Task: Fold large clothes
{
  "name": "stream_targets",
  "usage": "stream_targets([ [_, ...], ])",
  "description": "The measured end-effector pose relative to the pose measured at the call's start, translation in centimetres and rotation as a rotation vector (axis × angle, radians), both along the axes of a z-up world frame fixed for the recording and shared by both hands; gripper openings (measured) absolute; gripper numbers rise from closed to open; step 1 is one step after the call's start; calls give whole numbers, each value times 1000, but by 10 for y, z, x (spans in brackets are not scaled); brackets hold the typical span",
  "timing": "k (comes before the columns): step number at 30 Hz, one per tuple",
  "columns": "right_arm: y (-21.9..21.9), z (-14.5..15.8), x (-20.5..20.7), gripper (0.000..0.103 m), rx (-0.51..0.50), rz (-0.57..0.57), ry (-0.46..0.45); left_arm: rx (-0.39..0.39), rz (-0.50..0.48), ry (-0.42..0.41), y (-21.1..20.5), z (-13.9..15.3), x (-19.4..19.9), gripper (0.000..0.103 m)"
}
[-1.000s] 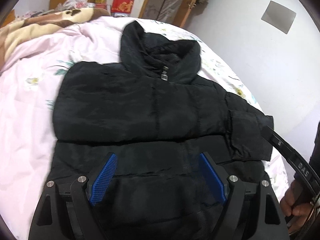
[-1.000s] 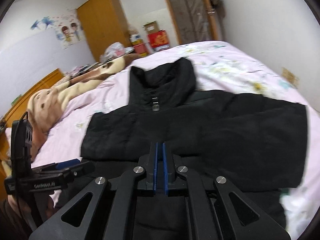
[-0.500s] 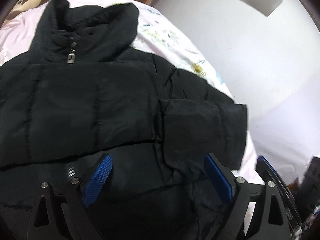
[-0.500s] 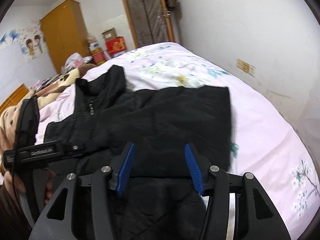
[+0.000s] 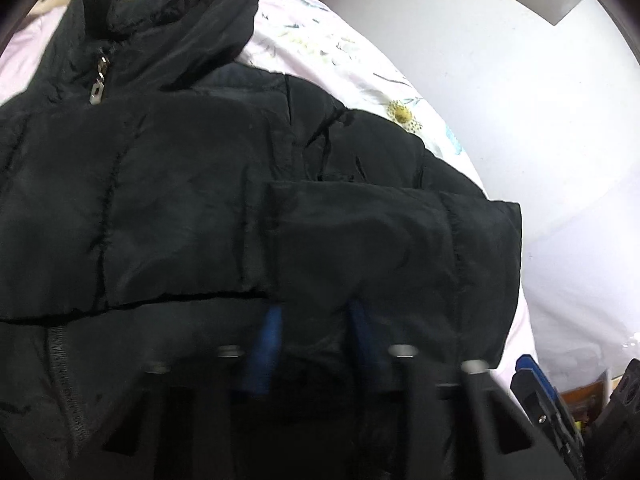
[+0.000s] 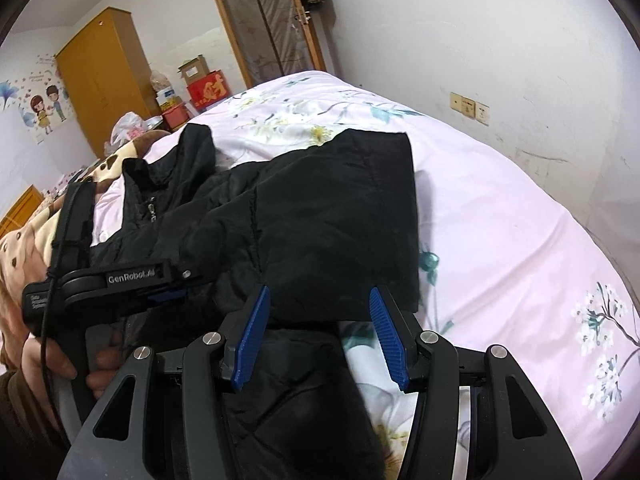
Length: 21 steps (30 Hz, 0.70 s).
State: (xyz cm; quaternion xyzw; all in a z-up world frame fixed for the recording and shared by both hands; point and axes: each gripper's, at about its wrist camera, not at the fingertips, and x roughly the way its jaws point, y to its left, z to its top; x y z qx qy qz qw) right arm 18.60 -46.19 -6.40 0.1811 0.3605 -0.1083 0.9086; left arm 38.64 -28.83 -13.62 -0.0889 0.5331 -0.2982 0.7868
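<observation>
A black puffer jacket (image 5: 180,200) lies front up on the pink floral bed (image 6: 500,240), its zipper pull (image 5: 98,94) near the collar. Its right sleeve (image 5: 380,240) is folded across the body; it also shows in the right wrist view (image 6: 340,208). My left gripper (image 5: 316,320) has its blue pads close together on a fold of the sleeve's lower edge, blurred by motion. It also shows from the side in the right wrist view (image 6: 160,292). My right gripper (image 6: 320,320) is open and empty, just above the sleeve's lower edge and the jacket's hem.
A white wall (image 6: 520,60) runs close along the bed's right side. A brown patterned blanket (image 6: 24,248) lies at the left. A wooden wardrobe (image 6: 104,76), boxes (image 6: 208,88) and a door (image 6: 268,20) stand beyond the bed's far end.
My left gripper has moved right to the folded sleeve and its pads have closed from wide open onto the fabric. My right gripper opened from shut and swung right.
</observation>
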Motion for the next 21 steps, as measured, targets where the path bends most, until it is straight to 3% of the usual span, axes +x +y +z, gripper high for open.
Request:
stream_targets([
  [2, -4, 0, -1, 53, 6, -17, 0, -5, 13, -18, 3, 7, -4, 13],
  [5, -6, 3, -3, 53, 0, -32, -4, -17, 22, -81, 9, 28, -10, 8],
  [9, -7, 8, -3, 53, -10, -50, -9, -84, 23, -148, 23, 64, -16, 7],
  [15, -6, 21, -4, 53, -22, -88, -33, -118, 73, -247, 57, 111, -12, 6],
  [21, -2, 28, 10, 53, -4, -108, -32, -138, 169, -288, 104, 135, 6, 6],
])
